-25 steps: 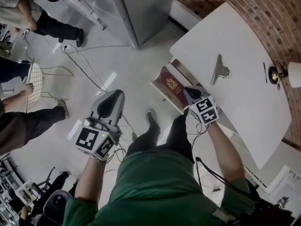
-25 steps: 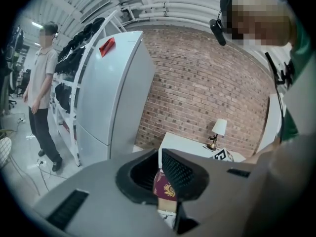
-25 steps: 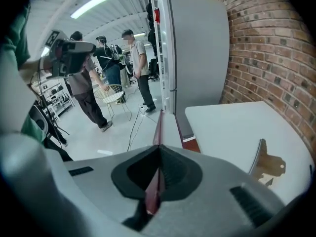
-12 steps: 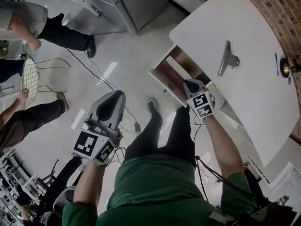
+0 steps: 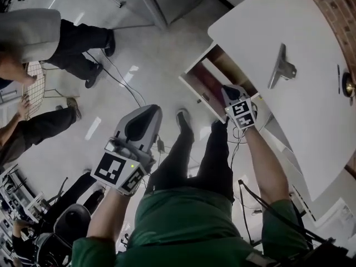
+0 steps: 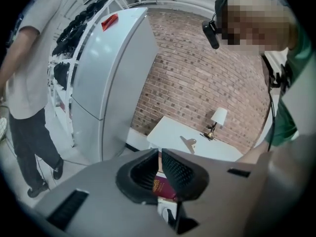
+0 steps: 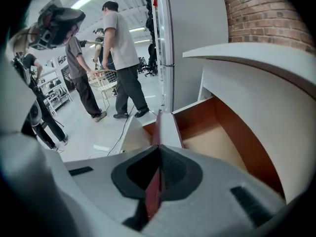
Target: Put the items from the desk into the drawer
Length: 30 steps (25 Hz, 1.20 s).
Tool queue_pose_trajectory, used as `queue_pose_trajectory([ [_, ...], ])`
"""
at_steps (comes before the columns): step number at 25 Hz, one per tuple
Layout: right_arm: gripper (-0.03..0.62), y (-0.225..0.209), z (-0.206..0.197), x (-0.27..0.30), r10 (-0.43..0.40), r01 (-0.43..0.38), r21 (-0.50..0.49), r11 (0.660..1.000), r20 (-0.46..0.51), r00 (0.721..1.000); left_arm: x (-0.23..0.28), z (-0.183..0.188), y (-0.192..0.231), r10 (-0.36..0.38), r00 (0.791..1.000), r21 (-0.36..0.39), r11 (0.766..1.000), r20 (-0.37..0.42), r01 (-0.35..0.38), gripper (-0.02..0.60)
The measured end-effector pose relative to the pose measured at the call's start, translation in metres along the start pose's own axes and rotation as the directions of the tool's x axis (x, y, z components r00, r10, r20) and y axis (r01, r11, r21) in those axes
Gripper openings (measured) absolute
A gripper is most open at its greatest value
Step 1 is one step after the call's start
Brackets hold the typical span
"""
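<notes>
Red booklet (image 7: 152, 191) edge-on in right gripper (image 7: 159, 150) over drawer (image 7: 236, 132).

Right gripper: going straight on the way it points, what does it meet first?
Likely the open drawer's white front panel: the red booklet clamped in the right gripper lines up with its top edge. Depth is unclear; it might pass inside instead.

Holds right gripper (image 5: 228, 92) at open drawer (image 5: 194, 93) under white desk (image 5: 261, 21), red booklet (image 5: 208, 84) at its tip. Holds left gripper (image 5: 149, 113) well apart, over floor (image 5: 161, 54). Shows clip (image 5: 282, 68) and pen (image 5: 338, 71) lying on desk, apart. Stands near bystanders (image 5: 83, 43) at left, cables (image 5: 119, 77) across floor.
</notes>
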State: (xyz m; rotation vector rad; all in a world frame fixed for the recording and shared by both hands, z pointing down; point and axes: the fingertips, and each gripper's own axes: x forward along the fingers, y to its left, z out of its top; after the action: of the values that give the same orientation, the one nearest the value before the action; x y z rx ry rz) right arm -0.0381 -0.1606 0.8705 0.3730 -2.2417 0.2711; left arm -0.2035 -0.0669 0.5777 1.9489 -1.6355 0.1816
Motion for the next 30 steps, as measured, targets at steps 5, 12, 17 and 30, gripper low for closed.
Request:
queue_pose_trajectory([
  [5, 0.017, -0.014, -0.014, 0.015, -0.055, 0.055, 0.005, 0.998, -0.046, 0.997, -0.003, -0.008, 0.003, 0.021, 1.000, -0.024, 0.999, -0.013, -0.022, 0.017],
  [12, 0.145, -0.017, -0.016, 0.008, -0.088, 0.094, 0.077, 0.993, -0.075, 0.993, 0.002, -0.004, -0.001, 0.024, 1.000, -0.039, 0.999, 0.000, -0.024, 0.017],
  [17, 0.137, -0.006, -0.003, -0.008, -0.079, 0.083, 0.111, 0.990, -0.039, 0.996, 0.008, 0.011, -0.007, 0.015, 0.999, -0.036, 0.999, 0.030, -0.014, 0.017],
  [30, 0.115, 0.009, 0.064, -0.076, -0.063, 0.052, 0.094, 0.994, 0.118, 0.991, 0.015, 0.050, -0.024, -0.002, 0.995, -0.015, 1.000, 0.100, 0.004, 0.017],
])
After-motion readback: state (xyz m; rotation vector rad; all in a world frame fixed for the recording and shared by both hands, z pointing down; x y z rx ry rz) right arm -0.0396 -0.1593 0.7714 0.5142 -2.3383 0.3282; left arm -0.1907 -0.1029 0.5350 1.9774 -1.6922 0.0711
